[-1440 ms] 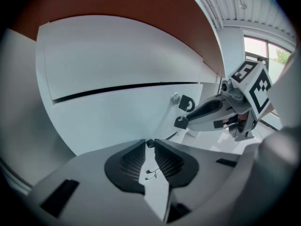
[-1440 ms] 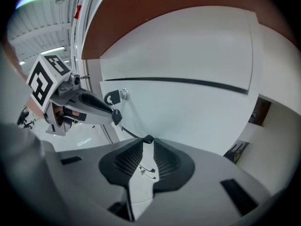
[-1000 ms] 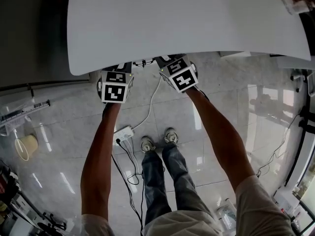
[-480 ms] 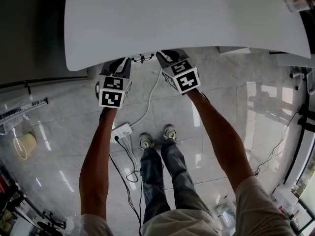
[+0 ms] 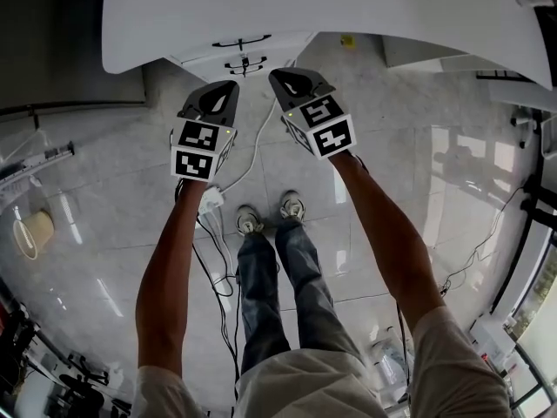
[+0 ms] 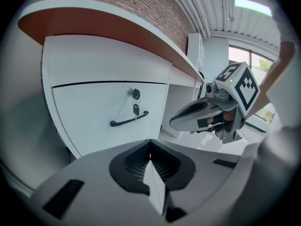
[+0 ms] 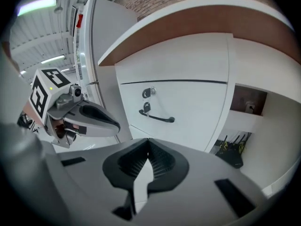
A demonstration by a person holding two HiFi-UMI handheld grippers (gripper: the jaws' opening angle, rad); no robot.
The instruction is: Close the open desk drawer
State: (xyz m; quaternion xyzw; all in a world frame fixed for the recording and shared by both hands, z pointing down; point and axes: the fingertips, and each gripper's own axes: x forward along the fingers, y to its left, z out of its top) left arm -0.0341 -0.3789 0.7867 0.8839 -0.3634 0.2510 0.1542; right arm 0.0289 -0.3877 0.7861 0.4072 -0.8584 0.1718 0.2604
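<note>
**A:** While both pairs of fingers (image 5: 213, 101) hang short of the furniture, the left gripper (image 6: 150, 145) shows its tips pressed together, with nothing between them.

**B:** Same story on the right gripper (image 7: 148, 142). Those jaws have just been closing, and they meet on empty air.

**A:** And the drawer (image 6: 99, 119)? It sits ahead of the left fingertips, up and off to their left, clear of any contact.

**B:** From the right fingertips it's almost dead ahead, a touch to their right, and again apart.

**A:** Its white face looks straight back at the fingers, tucked under the desk top (image 5: 331, 7).

**B:** That face lies in line with the panel (image 6: 103, 62) above it, just a thin dark seam between the two.

**A:** The black handle (image 6: 129, 119) runs side to side across the front, long axis level, crosswise to the way the fingers point.

**B:** A key (image 6: 135, 109) hangs from the lock (image 6: 135, 93), just above the handle's middle.

**A:** Both grippers sit side by side, tips angled down toward that front, neither one touching it.
</note>
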